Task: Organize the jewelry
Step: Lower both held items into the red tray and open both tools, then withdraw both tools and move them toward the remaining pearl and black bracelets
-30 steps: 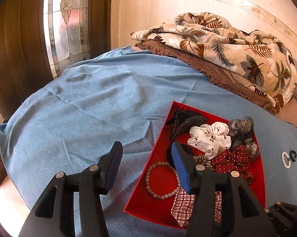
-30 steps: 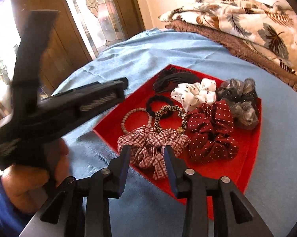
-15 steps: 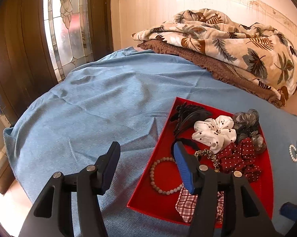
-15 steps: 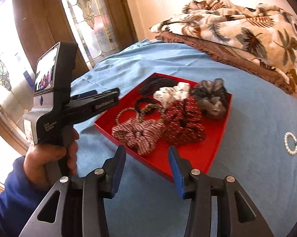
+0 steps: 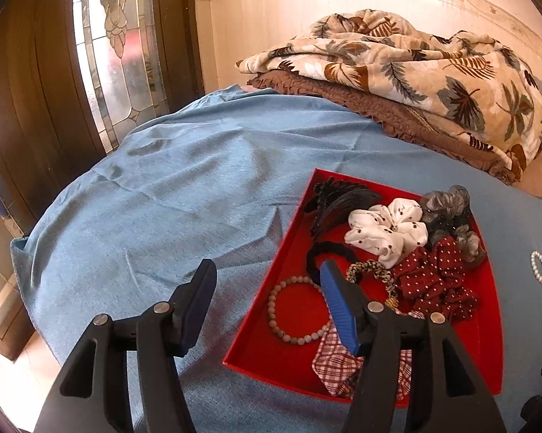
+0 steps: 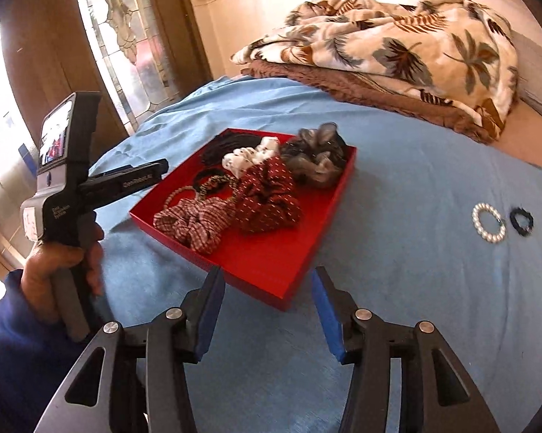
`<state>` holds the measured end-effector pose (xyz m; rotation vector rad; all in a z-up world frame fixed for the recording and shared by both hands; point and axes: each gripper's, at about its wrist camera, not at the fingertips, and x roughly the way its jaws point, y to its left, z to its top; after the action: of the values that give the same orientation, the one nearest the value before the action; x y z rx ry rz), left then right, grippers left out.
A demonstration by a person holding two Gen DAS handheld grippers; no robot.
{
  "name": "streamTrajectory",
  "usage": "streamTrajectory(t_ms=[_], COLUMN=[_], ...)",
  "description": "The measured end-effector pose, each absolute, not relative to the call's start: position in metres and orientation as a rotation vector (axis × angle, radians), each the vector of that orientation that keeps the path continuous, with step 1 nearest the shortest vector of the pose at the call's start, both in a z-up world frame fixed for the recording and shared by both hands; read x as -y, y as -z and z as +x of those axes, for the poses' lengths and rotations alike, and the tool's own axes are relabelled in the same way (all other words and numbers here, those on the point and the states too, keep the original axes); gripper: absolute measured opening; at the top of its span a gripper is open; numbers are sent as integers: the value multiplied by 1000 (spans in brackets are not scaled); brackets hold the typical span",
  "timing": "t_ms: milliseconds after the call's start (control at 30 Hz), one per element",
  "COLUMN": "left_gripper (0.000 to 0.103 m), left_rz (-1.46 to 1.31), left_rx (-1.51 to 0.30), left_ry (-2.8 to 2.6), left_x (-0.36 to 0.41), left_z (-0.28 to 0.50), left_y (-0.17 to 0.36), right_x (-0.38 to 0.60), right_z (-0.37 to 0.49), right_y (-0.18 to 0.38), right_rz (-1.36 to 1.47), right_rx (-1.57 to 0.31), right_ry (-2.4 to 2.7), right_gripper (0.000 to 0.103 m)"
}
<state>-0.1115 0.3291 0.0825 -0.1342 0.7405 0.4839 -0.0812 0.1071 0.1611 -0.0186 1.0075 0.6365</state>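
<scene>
Scrunchies: four in red tray point(image 6: 271, 281); two bracelets point(image 6: 488, 223) outside.

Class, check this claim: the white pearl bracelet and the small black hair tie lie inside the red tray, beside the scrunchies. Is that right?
Not quite. The right wrist view shows the white pearl bracelet and the small black hair tie lying on the blue cloth, outside the red tray and to its right; the scrunchies are in the tray.

Bed cover point(image 6: 397, 187): bare stretch between tray point(image 6: 271, 281) and pearl bracelet point(image 6: 488, 223), passable. Tray: crowded with scrunchies, little floor showing. Left gripper point(image 6: 141, 176): hovers beside tray's left edge, blocking that side. Blankets point(image 6: 379, 50): heaped along far side.
</scene>
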Motion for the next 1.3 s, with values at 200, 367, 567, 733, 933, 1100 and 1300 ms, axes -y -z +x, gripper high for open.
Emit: streamTrajectory(t_ms=[200,367,567,733,933,1100,1300], left_gripper=[60,60,60,61,62,64,66], left_rz=[-95,-68,-46,0,26,51,89], left_rx=[-749,-772,-780,-809,-820,-815,-815], left_ry=[-478,-453,-387,-333,-293,-275,-253], left_x=[-314,-297,-272,-246,-219,-203,-183], left_z=[-112,-112,-117,-119,-120,-120,-116], left_y=[-81,-79,-92,-100,-110,-117,-121], right_x=[-95,-82,-56,-31,-2,20,46], right_z=[-83,-83,-78,-75,-73,-69,-61], right_y=[-160,-164,-167,-164,-160,-160,-162], right_rz=[-11,-5,16,45,72,107,134], right_rx=[-1007,-994,-984,-990,-997,-997,-985], right_ry=[-617,-595,-554,-511,-468,-437,-397], right_gripper=[54,58,58,60,61,61,63])
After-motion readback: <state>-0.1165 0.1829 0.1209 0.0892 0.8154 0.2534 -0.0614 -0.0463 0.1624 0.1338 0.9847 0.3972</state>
